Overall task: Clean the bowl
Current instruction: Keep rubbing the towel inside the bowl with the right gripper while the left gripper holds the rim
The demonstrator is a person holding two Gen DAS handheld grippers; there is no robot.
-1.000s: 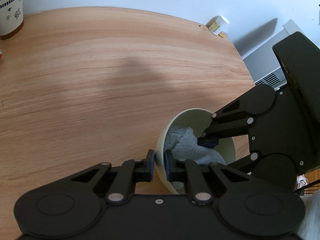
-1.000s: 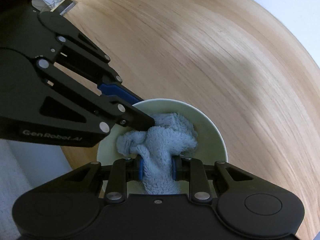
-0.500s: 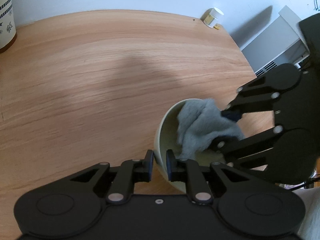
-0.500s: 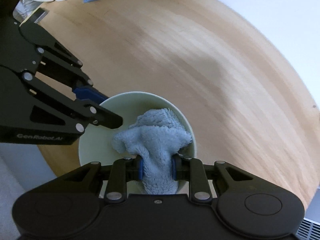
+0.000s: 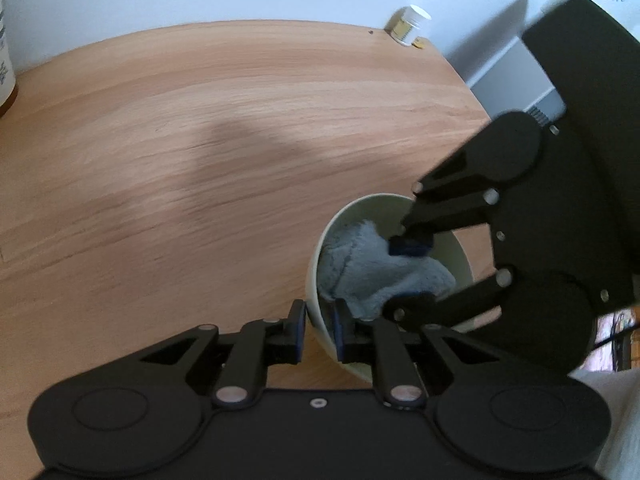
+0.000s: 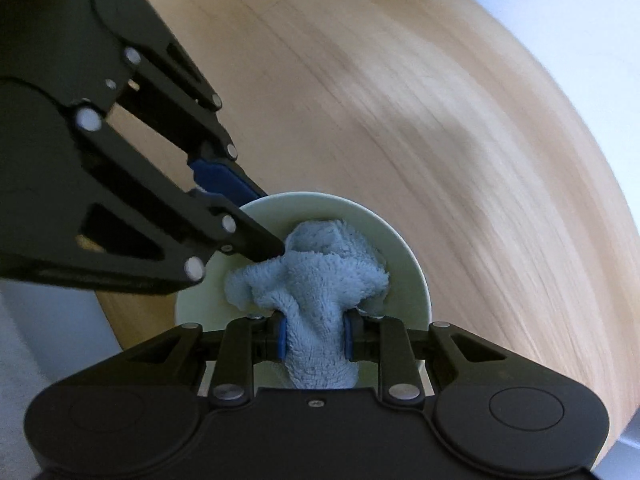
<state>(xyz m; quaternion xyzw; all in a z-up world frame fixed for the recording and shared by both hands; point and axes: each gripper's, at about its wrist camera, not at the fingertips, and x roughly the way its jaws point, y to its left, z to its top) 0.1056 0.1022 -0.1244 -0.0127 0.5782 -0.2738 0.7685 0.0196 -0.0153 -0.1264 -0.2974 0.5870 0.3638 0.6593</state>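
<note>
Plainly the pale bowl (image 6: 404, 248) sits near the wooden table (image 5: 200, 140) edge — left gripper (image 5: 318, 330) clamped on its rim, right gripper (image 6: 314, 338) clamped on the blue terry cloth (image 6: 320, 272) inside. Glazed ware looks slick and breakable; the soft cloth gives — best pinched at its bunch.

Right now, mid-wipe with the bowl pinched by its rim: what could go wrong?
1. The pale green ceramic bowl sits near the round wooden table's edge; a hard wipe could push it off.
2. The left gripper clamps only a thin rim section, so the bowl may twist loose.
3. The fluffy blue cloth could slip from the right gripper.
</note>
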